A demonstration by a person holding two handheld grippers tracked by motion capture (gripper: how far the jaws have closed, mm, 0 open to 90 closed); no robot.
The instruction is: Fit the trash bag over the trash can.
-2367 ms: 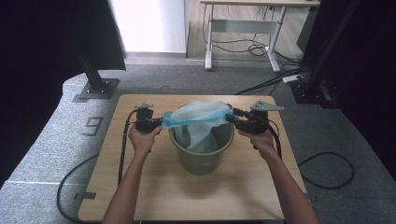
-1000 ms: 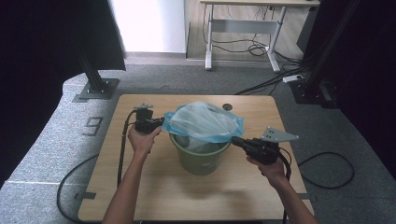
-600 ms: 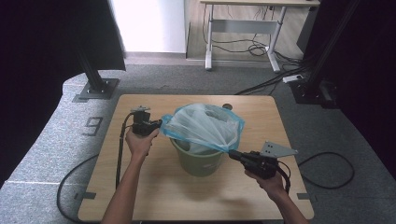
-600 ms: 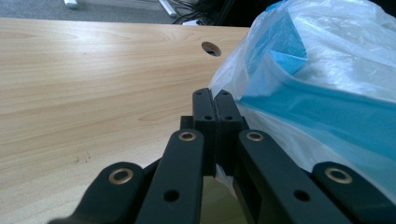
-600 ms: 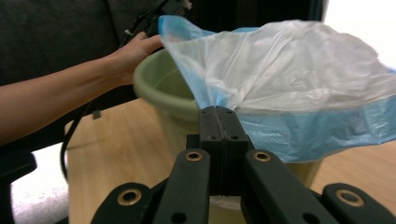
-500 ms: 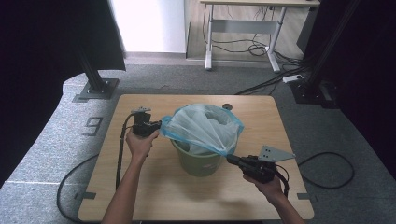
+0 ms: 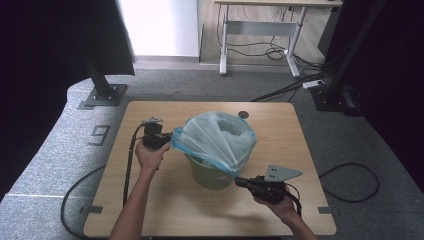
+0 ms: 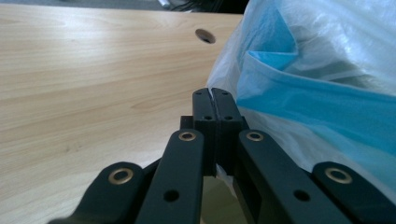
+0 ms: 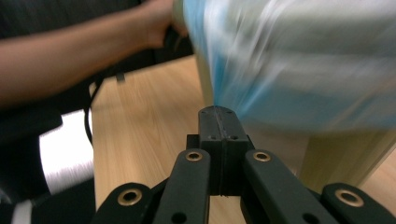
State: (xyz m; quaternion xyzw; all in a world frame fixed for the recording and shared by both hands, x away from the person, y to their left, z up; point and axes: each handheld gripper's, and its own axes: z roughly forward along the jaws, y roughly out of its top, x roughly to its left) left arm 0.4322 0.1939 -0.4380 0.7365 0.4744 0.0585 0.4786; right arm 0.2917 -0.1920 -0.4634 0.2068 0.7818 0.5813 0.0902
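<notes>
A green bin (image 7: 210,172) stands mid-table with a thin blue-and-white bag (image 7: 215,140) spread over its mouth. My left gripper (image 7: 170,141) is at the bin's left side, shut on the bag's rim. In the left gripper view the jaws (image 8: 212,100) are pressed together with the bag (image 8: 317,93) bulging to their right. My right gripper (image 7: 239,181) is low at the bin's front right, shut on a stretched corner of the bag's blue rim. In the right gripper view the closed jaws (image 9: 218,114) meet the blurred bag (image 9: 299,70) above the bin wall (image 9: 345,149).
The wooden table (image 7: 165,200) has a cable hole (image 7: 243,114) behind the bin. Black cables trail off the left edge (image 7: 127,165) and right edge (image 7: 350,185). The person's left forearm (image 9: 70,56) crosses the right gripper view.
My right gripper has moved from the bin's far right toward the near right and downward, drawing the bag's rim out over the bin. The left gripper has held its place.
</notes>
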